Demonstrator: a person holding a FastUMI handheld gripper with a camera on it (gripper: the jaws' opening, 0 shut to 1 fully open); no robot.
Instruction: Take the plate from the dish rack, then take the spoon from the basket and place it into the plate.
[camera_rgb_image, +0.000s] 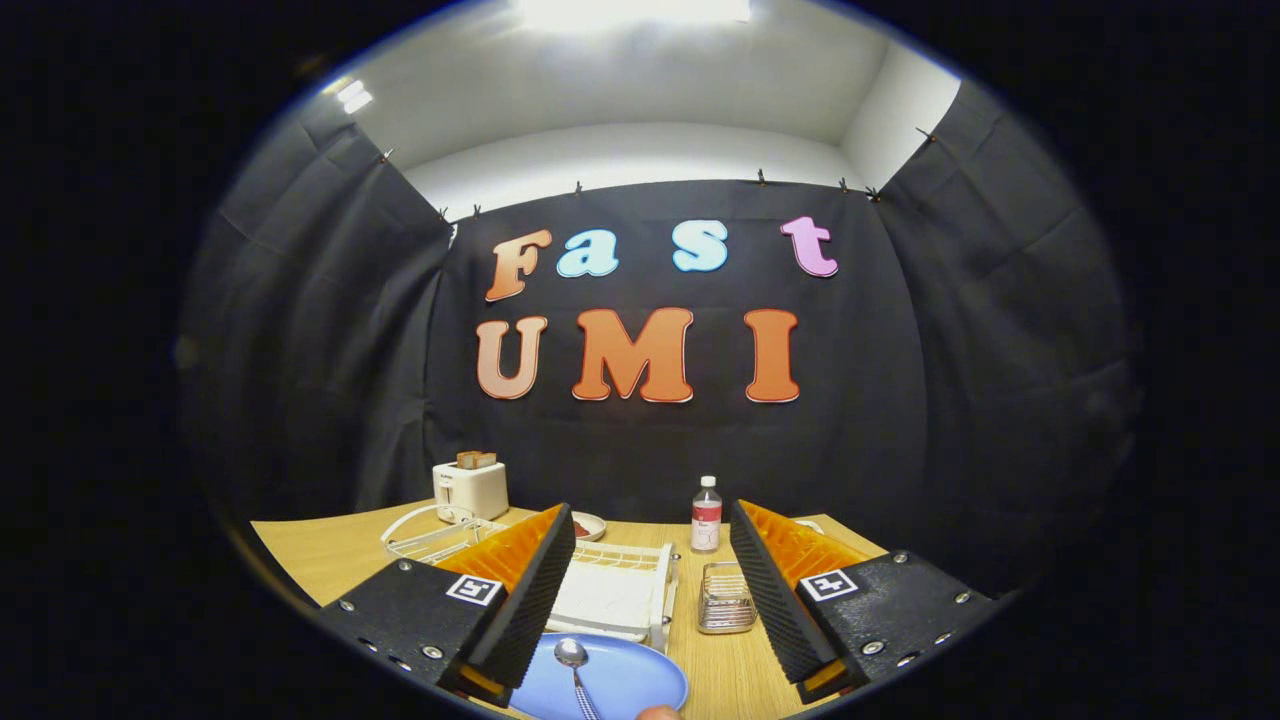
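Nearest my camera lay the blue plate (625, 680), flat on the wooden table (310, 560), and I took it as my reference for everything else. On the plate rested the spoon (574, 668), bowl toward the far wall and handle running back toward me; I noted it lying fully within the rim. A small rounded tip, perhaps a fingertip (660, 713), showed at the plate's near edge; I could not tell more. My gripper (650, 600) hovered above the plate with its fingers spread wide apart, nothing between them, neither finger touching the plate or the spoon. Just beyond the plate stood the white dish rack (615, 595), with no plate standing in it. To the right of the rack, and beyond the plate's right side, sat the small wire basket (726, 598), which looked bare inside. Behind the basket stood a clear bottle (706, 515) with a red label. Further beyond the plate, to the left, I recorded a white wire tray (435, 535), a white toaster (470, 488) with bread in its slots, and a small dish (588, 525) partly hidden behind the left finger.
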